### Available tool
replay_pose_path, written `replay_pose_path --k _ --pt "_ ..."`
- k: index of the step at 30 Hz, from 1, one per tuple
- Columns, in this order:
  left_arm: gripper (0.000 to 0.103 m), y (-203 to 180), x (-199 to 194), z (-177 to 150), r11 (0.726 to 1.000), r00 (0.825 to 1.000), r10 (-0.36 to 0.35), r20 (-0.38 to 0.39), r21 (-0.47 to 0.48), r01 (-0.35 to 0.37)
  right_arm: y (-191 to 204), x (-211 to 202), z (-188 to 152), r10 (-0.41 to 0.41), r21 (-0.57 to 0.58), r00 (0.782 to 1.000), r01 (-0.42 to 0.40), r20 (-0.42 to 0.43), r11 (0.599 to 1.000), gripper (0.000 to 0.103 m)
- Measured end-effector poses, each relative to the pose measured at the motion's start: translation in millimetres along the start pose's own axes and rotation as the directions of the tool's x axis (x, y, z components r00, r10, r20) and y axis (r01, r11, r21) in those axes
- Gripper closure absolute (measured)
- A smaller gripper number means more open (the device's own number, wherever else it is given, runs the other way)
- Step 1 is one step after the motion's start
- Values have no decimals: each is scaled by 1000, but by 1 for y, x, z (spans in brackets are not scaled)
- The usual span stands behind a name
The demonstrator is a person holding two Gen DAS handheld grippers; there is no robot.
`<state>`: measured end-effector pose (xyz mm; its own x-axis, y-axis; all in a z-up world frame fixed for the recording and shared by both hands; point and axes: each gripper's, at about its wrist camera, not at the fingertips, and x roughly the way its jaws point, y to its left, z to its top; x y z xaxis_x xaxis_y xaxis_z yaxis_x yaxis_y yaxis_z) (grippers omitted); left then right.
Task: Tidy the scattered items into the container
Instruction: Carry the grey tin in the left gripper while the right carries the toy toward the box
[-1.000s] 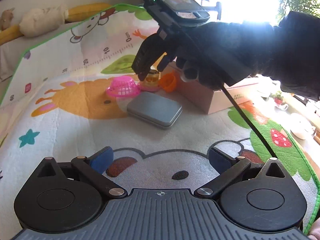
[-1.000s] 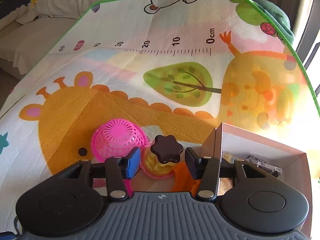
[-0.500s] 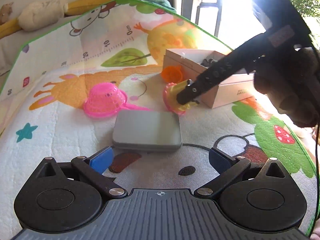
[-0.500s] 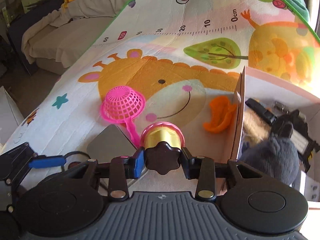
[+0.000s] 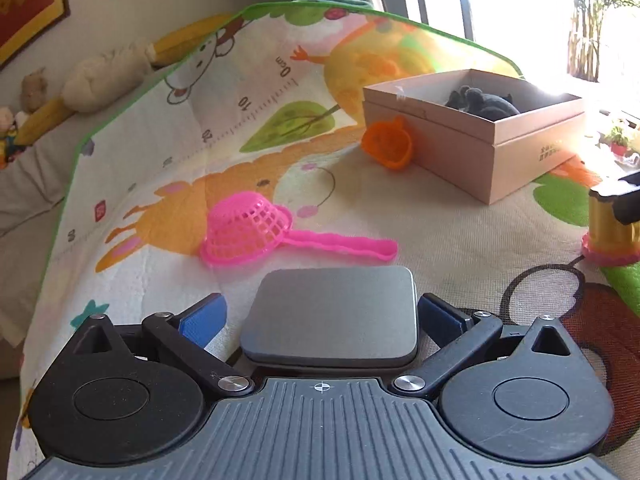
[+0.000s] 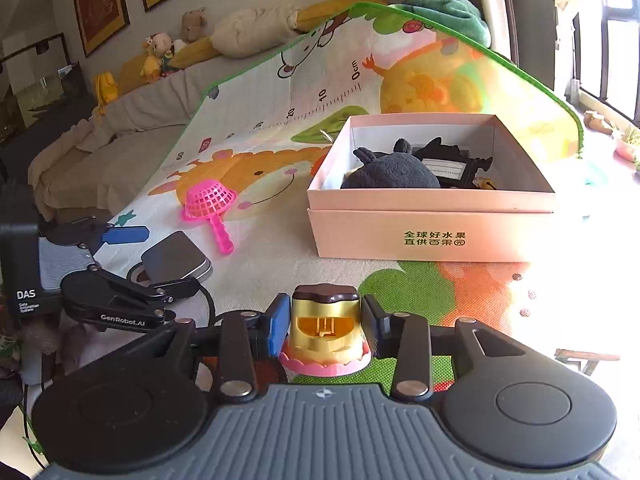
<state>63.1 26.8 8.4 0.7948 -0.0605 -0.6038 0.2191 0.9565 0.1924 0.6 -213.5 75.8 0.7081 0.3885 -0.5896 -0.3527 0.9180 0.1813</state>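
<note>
The toy pudding (image 6: 325,326), now lifted off the mat (image 5: 460,232), is clamped in the right gripper (image 6: 325,322) jaws near the box (image 6: 436,232), while the grey tin (image 5: 334,314) is straddled by the left gripper (image 5: 320,316) jaws, apart, so drop-in is likely next.

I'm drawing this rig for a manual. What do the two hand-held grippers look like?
Both match: a ribbed grey body, two round black discs, black linkage arms with silver pivots, blue finger pads. The left hand-held gripper seen from the right hand-held gripper bears white "GenRobot.AI" lettering, a "DAS" module and a black cable.
</note>
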Motion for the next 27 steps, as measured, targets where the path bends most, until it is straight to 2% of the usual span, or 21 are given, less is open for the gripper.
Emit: replay_pose_path --k 1,2,3,7,9,11,12,14,16,18,24,27 --pt "0 1 -1 1 1000 1000 -13 -13 -28 12 0 -3 -6 1 -7 1000 -1 7 1000 55" --pt "0 1 -1 2 998 999 -37 -19 -45 36 -1 -6 -12 0 -16 1000 1 14 1000 39" --pt "0 -1 -2 2 996 997 -72 -30 -57 70 -2 -9 -16 -7 -26 1000 7 25 1000 28" --pt "0 -26 -13 -3 987 987 -158 -37 -31 157 -3 -16 -28 -55 -52 997 58 53 997 13" --pt "0 -42 -23 -8 977 977 -212 -31 -21 212 -5 -19 -36 -46 -46 998 48 43 998 3" --pt "0 -57 -32 -12 965 965 -261 -28 -2 261 -4 -19 -42 -33 -52 999 35 25 998 0" --pt "0 -62 -33 -12 968 968 -250 -26 -1 250 -3 -19 -46 -32 -60 999 32 14 998 0" --pt "0 -70 -29 -9 986 986 -167 -25 -21 167 0 -16 -51 -26 -68 1000 25 -16 997 0" --pt "0 -68 -20 -2 992 994 -98 -43 -86 94 2 -12 -53 -23 -61 998 20 -51 998 0" --pt "0 -62 -9 7 985 992 -97 -77 -147 85 3 -11 -53 -33 -63 998 29 -61 998 0" --pt "0 -65 -17 8 999 998 -38 -54 16 39 0 -17 -56 -14 -19 997 12 -70 1000 0" --pt "0 -53 -19 5 998 998 39 -53 48 -36 -2 -19 -57 11 -37 997 -14 -79 999 0"
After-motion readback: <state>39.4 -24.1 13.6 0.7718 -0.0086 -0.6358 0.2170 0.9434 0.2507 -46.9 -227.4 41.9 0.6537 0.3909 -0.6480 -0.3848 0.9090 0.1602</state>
